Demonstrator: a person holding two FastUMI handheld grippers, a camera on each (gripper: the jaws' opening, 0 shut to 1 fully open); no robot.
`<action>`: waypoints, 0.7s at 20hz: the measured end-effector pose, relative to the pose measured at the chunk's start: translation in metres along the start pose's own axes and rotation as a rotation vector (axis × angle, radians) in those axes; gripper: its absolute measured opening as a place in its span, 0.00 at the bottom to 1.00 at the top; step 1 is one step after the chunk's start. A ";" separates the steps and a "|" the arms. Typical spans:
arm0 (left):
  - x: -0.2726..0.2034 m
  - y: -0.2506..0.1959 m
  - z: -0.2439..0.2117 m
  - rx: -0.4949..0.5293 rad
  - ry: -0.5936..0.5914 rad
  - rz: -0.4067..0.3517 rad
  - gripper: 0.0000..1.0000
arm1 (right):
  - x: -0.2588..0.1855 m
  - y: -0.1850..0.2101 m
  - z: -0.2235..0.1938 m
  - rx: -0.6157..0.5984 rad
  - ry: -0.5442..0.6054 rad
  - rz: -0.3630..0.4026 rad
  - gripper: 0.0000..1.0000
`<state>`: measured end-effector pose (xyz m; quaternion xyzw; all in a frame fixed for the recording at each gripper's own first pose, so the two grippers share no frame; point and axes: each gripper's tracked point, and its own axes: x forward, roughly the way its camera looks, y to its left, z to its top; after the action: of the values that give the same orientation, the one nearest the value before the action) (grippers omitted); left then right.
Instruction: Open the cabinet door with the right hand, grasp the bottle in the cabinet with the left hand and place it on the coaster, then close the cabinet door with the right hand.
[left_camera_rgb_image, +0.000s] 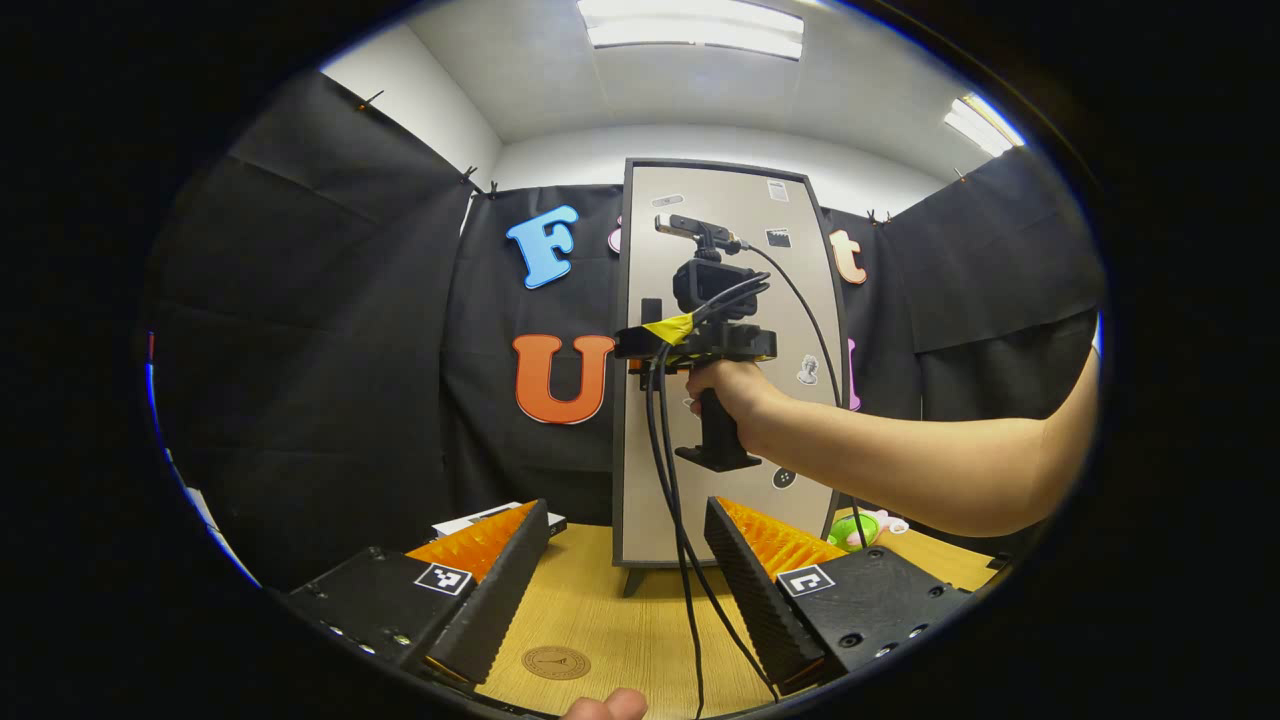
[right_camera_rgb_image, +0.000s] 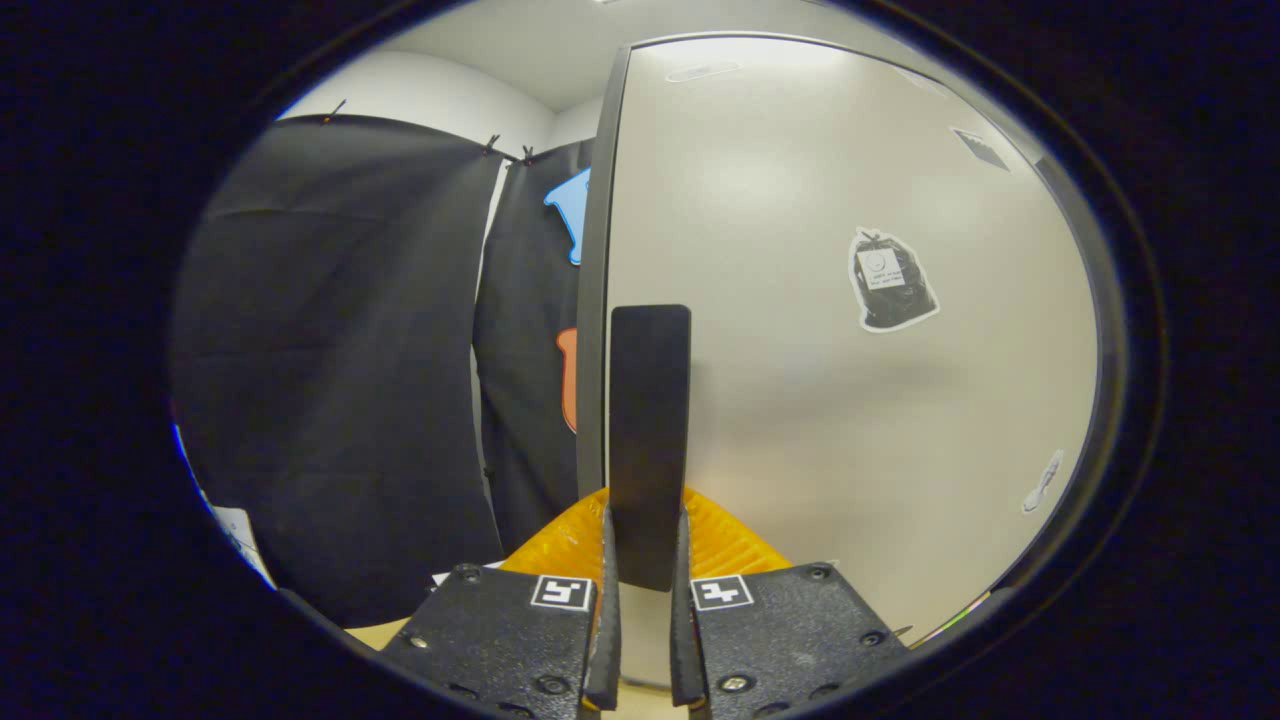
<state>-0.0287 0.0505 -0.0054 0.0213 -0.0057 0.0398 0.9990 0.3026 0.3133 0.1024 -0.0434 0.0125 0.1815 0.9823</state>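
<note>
The right gripper (right_camera_rgb_image: 645, 570) clamps both fingers on the handle (right_camera_rgb_image: 650, 440) at the left edge of the closed door (right_camera_rgb_image: 850, 400). The left gripper (left_camera_rgb_image: 625, 570) hangs released over the near table (left_camera_rgb_image: 620, 610), with the coaster (left_camera_rgb_image: 556, 662) between its fingers. A hand (left_camera_rgb_image: 730, 385) holds the right gripper against the cabinet (left_camera_rgb_image: 725, 380), far across the table.

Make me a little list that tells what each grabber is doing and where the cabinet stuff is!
cabinet door: closed, stands upright on the wooden table
door handle: dark upright bar near the door's left edge
right gripper: shut on the door handle, a finger on each side
left gripper: open, holds nothing, low over the table, facing the cabinet
coaster: round, lies on the table between the left gripper's fingers
bottle: hidden behind the closed door
</note>
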 end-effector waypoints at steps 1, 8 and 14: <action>-0.001 0.002 0.000 -0.005 -0.001 0.003 0.95 | -0.002 0.001 0.000 0.002 0.003 0.005 0.23; -0.014 0.007 -0.008 -0.014 0.026 0.013 0.95 | -0.045 0.017 0.002 0.011 0.023 0.081 0.22; -0.021 0.005 -0.005 -0.003 0.022 0.007 0.95 | -0.122 0.011 0.004 0.026 -0.005 0.134 0.22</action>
<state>-0.0501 0.0541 -0.0107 0.0195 0.0051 0.0435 0.9988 0.1844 0.2800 0.1108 -0.0293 0.0154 0.2466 0.9685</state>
